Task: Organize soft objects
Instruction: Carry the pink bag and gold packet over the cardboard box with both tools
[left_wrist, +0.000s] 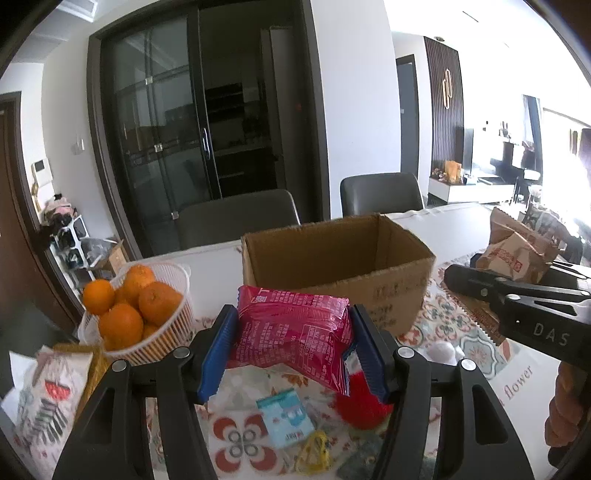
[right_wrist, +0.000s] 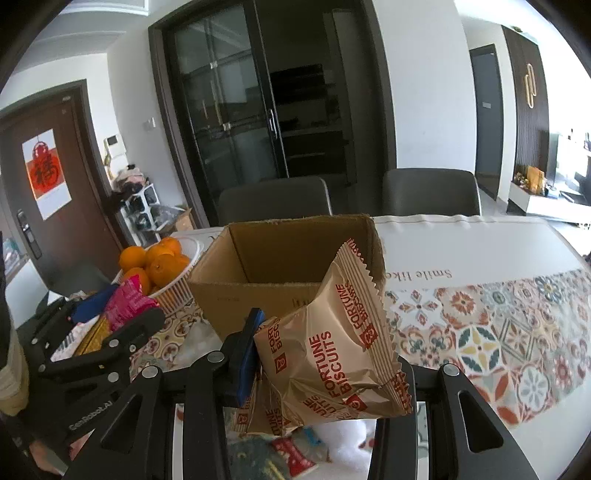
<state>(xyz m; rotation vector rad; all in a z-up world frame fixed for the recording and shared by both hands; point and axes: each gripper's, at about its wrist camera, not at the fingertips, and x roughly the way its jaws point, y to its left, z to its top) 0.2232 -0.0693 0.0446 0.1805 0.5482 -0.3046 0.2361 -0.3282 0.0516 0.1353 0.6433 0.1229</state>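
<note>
My left gripper (left_wrist: 293, 350) is shut on a crumpled pink snack packet (left_wrist: 295, 332), its blue pads (left_wrist: 218, 354) pressing both sides, and holds it above the table in front of an open cardboard box (left_wrist: 332, 266). My right gripper (right_wrist: 325, 365) is shut on a tan Fortune Biscuits packet (right_wrist: 332, 347), lifted before the same cardboard box (right_wrist: 280, 269); its right pad is hidden behind the packet. In the left wrist view the right gripper (left_wrist: 517, 295) and its tan packet (left_wrist: 517, 251) show at the right. The left gripper with the pink packet (right_wrist: 129, 302) shows at the left of the right wrist view.
A white basket of oranges (left_wrist: 147, 332) stands left of the box. Below lie a red fuzzy thing (left_wrist: 364, 406), a small blue packet (left_wrist: 286, 417), a yellow item (left_wrist: 314, 454) and a patterned pouch (left_wrist: 48, 402) on the tiled tablecloth (right_wrist: 498, 332). Two grey chairs (left_wrist: 240, 218) stand behind the table.
</note>
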